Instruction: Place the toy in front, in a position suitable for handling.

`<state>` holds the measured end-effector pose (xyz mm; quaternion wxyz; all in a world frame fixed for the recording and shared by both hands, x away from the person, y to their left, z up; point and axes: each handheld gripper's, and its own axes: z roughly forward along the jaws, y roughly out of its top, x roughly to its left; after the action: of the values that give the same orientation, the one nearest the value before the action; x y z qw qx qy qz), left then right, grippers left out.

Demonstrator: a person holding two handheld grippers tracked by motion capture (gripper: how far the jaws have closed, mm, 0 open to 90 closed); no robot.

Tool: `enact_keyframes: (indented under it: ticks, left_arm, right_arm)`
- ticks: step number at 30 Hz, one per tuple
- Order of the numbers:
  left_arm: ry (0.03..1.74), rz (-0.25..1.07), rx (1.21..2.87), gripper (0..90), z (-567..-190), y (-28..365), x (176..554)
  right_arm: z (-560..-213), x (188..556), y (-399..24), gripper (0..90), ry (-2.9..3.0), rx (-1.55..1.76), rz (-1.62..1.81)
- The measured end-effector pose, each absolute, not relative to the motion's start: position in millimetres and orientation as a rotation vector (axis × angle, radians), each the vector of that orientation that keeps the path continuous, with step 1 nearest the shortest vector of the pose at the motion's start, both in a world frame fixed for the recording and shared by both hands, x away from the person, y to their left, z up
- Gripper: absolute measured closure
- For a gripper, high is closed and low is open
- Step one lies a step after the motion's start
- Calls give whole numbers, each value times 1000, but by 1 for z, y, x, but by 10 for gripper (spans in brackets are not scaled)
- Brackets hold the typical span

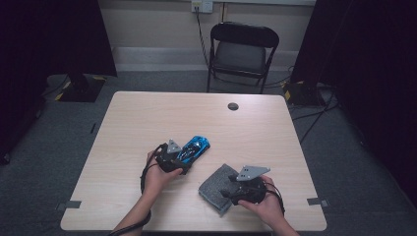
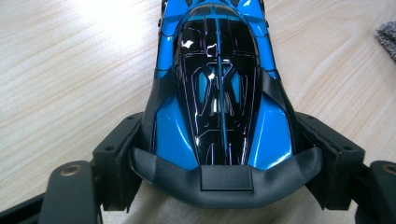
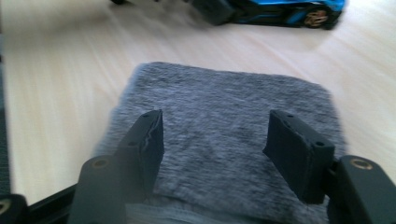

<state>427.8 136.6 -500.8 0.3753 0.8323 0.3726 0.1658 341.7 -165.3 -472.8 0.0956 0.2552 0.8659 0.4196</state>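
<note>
A shiny blue and black toy car (image 1: 197, 146) lies on the wooden table (image 1: 147, 118), nose pointing toward the far right. My left gripper (image 1: 183, 160) is shut on its tail. In the left gripper view the pads (image 2: 116, 154) press on both sides of the toy car (image 2: 219, 93) by its black rear wing. A folded grey cloth (image 1: 216, 186) lies near the front edge. My right gripper (image 1: 227, 192) hovers open at the cloth's near right side. In the right gripper view its jaws (image 3: 217, 126) stand apart over the cloth (image 3: 224, 98), and the toy car (image 3: 289, 11) is beyond it.
A black folding chair (image 1: 243, 49) stands behind the table. A round cable hole (image 1: 233, 106) sits near the table's far edge. Cables run over the floor at the right (image 1: 314, 115). A corner of the cloth (image 2: 387, 35) shows to the right of the car.
</note>
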Motion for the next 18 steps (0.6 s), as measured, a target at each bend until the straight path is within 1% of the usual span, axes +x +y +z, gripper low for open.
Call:
enact_keyframes:
  ticks: [1, 4, 13, 14, 15, 16, 17, 18]
  left_arm:
    - [954, 424, 2130, 242, -501, 137, 428]
    - [954, 424, 2130, 242, -501, 137, 428]
    - [954, 424, 2130, 243, -501, 137, 428]
    - [954, 424, 2130, 243, -501, 137, 428]
    - [954, 424, 2130, 242, -501, 137, 428]
    - [954, 424, 2130, 242, -501, 137, 428]
    - [954, 424, 2130, 242, -501, 137, 428]
    - [954, 424, 2130, 242, -501, 137, 428]
  right_arm:
    - [-476, 344, -166, 322, 2573, 766, 1206]
    - [-488, 343, -163, 293, 2595, 743, 1112]
    - [-495, 340, -163, 333, 2555, 781, 1155]
    - [-494, 340, -162, 356, 2560, 775, 1139]
    - [-493, 340, -161, 465, 2560, 780, 1117]
    - [-493, 340, -161, 465, 2560, 780, 1117]
    - [-492, 340, -159, 542, 2571, 755, 1121]
    - [-492, 340, -159, 542, 2571, 755, 1121]
